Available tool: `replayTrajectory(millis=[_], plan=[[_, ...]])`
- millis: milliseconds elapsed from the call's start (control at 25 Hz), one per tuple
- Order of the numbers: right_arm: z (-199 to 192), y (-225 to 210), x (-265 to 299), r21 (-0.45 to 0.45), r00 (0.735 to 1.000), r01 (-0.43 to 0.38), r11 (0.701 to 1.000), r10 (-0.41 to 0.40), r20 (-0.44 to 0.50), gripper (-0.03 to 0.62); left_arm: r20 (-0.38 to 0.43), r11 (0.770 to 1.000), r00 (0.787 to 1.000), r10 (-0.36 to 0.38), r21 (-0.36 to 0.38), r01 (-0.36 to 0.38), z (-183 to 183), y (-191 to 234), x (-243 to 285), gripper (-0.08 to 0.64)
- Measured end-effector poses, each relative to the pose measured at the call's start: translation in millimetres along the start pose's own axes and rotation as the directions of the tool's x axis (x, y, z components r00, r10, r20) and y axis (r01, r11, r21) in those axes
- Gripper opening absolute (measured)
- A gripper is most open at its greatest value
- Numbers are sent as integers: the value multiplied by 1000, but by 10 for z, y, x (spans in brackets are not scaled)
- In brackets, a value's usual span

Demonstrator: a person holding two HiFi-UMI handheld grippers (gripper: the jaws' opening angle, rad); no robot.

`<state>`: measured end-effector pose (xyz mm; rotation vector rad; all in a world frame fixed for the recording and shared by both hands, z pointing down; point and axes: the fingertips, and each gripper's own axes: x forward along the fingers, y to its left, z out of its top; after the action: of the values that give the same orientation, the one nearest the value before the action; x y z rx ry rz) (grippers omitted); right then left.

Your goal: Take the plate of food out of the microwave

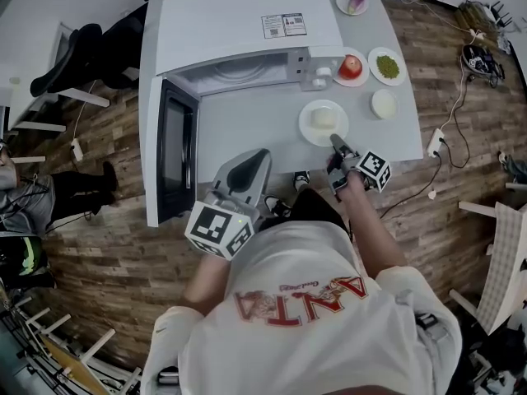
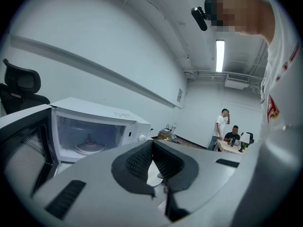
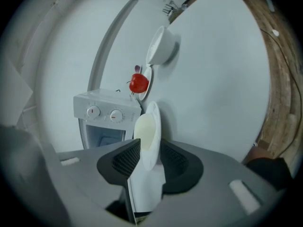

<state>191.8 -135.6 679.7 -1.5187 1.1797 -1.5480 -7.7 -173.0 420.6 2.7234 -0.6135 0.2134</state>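
The white microwave (image 1: 239, 23) stands on the grey table (image 1: 247, 130) with its door (image 1: 175, 151) swung open toward me; inside I see only the glass turntable (image 2: 90, 148). The white plate (image 1: 324, 122) with a pale block of food (image 1: 325, 118) rests on the table to the right of the opening. My right gripper (image 1: 338, 144) is at the plate's near rim. In the right gripper view the plate (image 3: 152, 126) lies between the jaws of the right gripper (image 3: 150, 157), which stand slightly apart around it. My left gripper (image 1: 251, 167) hangs by the table's front edge, and in its own view the left gripper (image 2: 151, 148) is shut on nothing.
Behind the plate are a dish with a red apple (image 1: 351, 67), a dish of green food (image 1: 387, 65), a white bowl (image 1: 384, 104) and a small white bottle (image 1: 321, 76). A power strip with cables (image 1: 436, 142) lies on the wooden floor at right. A person (image 1: 49, 196) sits at the left.
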Motion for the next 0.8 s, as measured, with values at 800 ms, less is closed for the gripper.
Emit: replayTrajectory(millis=[800], plan=[[-293,-129,-72,-861,844,126,493,-509,-169,222,29,998,1000,9,-55,-7,41,64,-75,9]])
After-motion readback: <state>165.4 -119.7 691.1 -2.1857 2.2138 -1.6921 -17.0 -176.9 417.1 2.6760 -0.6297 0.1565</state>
